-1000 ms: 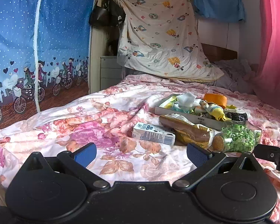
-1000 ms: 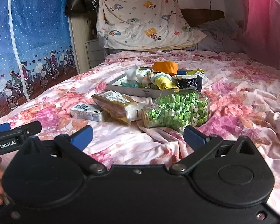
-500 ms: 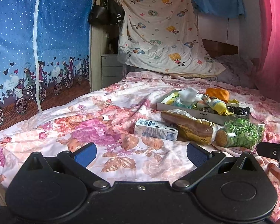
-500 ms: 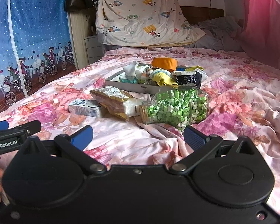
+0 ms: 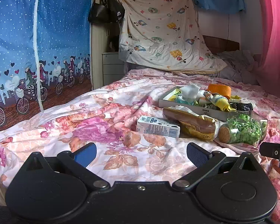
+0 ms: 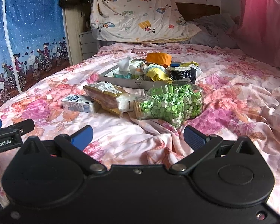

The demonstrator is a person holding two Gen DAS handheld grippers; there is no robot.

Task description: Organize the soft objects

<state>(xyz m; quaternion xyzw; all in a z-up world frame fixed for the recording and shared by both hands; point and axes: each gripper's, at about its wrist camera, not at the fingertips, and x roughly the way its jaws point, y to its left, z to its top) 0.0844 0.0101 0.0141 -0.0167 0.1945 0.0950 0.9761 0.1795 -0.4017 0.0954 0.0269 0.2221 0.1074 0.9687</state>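
On the floral bedspread [image 5: 110, 123] lies a shallow grey box [image 5: 199, 108] [image 6: 121, 81] heaped with soft things: a white cloth [image 5: 190, 91], a striped yellow sock [image 6: 155, 71], a dark striped sock [image 6: 181, 74], plus an orange lid [image 6: 158, 58]. In front of it lie a bread bag [image 5: 192, 123] [image 6: 108, 97], a small milk carton [image 5: 157, 127] [image 6: 79, 103] and a glass jar of green paper stars [image 5: 242, 130] [image 6: 169, 102]. My left gripper [image 5: 141, 152] is open over bare bedspread, short of the carton. My right gripper [image 6: 138, 137] is open just before the jar.
A blue printed curtain [image 5: 37, 37] hangs at the left, with a white drawer unit [image 5: 112, 69] and dark bags [image 5: 106, 11] beside it. A cartoon-print sheet [image 5: 164, 35] hangs at the bed's head. Pink curtain [image 6: 265, 18] lines the right. The other gripper's edge [image 6: 7, 132] shows at left.
Both views have tilted and shifted slightly; the objects sit a little lower and closer in the right wrist view. Both grippers stay open and nothing on the bed has moved.
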